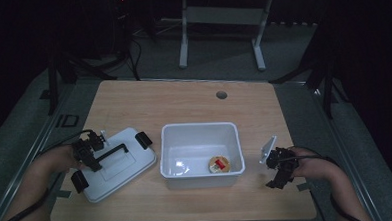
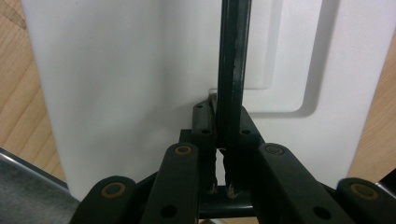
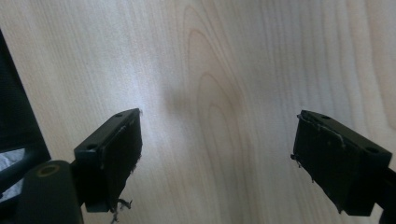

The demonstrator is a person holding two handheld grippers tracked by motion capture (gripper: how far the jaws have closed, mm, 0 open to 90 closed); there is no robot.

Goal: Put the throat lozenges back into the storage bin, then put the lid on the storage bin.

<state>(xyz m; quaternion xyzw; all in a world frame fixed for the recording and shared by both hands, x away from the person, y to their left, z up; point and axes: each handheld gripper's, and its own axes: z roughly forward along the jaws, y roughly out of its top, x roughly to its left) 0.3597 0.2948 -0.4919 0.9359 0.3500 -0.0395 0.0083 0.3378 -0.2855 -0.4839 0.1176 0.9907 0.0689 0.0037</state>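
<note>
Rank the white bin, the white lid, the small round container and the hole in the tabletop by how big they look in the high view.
1. White bin and white lid: they look alike in size, so no ranking between them.
2. Small round container, lying in the bin.
3. Hole in the tabletop, though it lies farther from the camera.

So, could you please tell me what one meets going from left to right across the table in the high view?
Left tongs, shut on the lid's black handle → white lid → white tub holding a small round container → right tongs, open over bare table.
</note>
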